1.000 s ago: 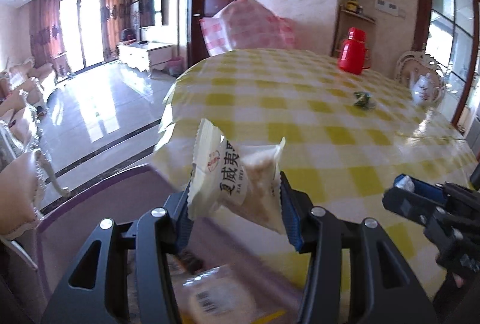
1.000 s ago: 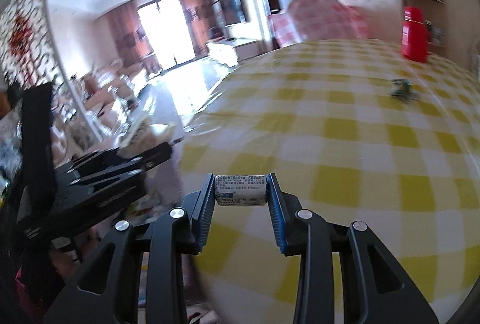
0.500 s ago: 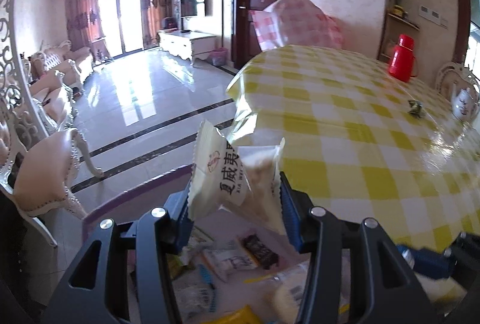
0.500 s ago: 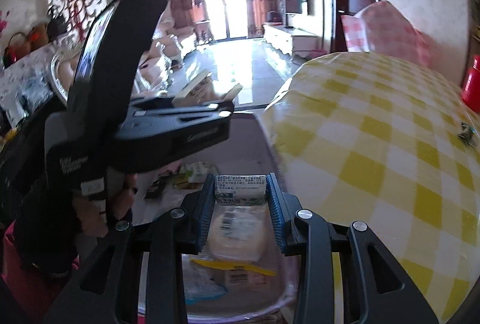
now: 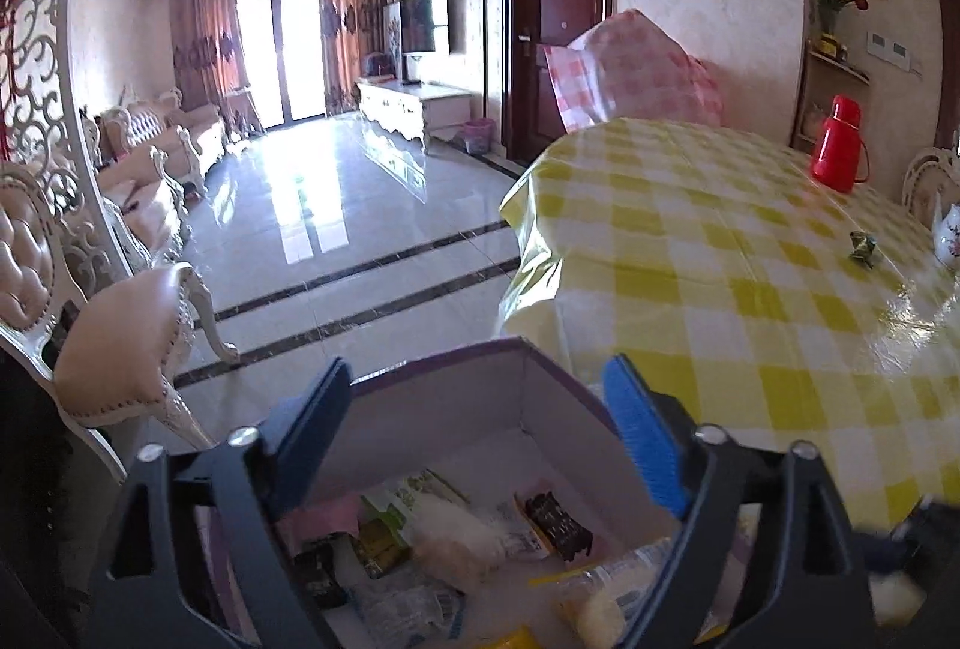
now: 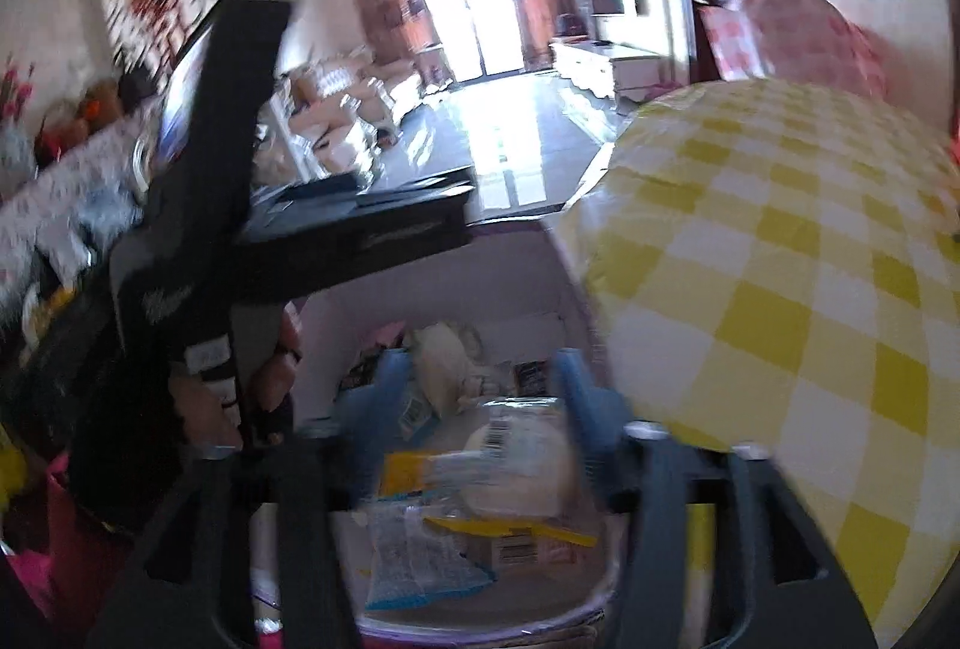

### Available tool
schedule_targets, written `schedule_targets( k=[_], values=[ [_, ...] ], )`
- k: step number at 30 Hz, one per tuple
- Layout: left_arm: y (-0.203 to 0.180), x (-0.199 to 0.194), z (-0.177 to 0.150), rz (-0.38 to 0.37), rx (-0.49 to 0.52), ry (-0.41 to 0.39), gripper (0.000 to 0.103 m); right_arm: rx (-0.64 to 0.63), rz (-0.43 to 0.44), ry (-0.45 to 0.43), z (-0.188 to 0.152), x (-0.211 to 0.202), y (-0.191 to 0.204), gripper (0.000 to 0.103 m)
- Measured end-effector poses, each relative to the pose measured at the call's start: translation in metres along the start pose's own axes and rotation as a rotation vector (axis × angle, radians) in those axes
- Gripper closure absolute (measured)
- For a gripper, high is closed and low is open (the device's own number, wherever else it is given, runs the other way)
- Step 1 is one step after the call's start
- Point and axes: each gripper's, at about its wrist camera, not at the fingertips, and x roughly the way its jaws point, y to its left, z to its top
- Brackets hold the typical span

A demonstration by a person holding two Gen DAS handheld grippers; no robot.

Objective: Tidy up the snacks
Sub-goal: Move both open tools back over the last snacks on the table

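A purple-rimmed box (image 5: 456,403) beside the table holds several wrapped snacks (image 5: 456,535). My left gripper (image 5: 480,427) is open and empty above the box, its blue pads wide apart. In the right wrist view the box (image 6: 420,289) lies below my right gripper (image 6: 480,385), which is open and empty over the snack pile (image 6: 510,457). That view is blurred. The left gripper's black body (image 6: 240,205) shows at the left, held by a hand.
The round table with a yellow checked cloth (image 5: 750,259) is to the right of the box. A red flask (image 5: 840,144), a teapot (image 5: 948,235) and a small green wrapper (image 5: 862,248) stand on it. Padded chairs (image 5: 120,337) are to the left.
Both grippers moved left from over the table to above the box. The left gripper opened and its white snack packet is gone; the right opened and its small packet is gone.
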Motion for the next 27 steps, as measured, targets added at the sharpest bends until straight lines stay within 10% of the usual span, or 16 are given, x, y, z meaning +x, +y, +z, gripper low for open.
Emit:
schedule_targets(
  k=[14, 27],
  values=[
    [-0.06, -0.028, 0.006, -0.033, 0.058, -0.105, 0.002, 0.346, -0.06, -0.211, -0.003, -0.084, -0.117, 0.016],
    [-0.246, 0.001, 0.054, -0.407, 0.018, -0.004, 0.002, 0.604, -0.263, -0.313, -0.04, -0.177, -0.273, 0.016]
  ],
)
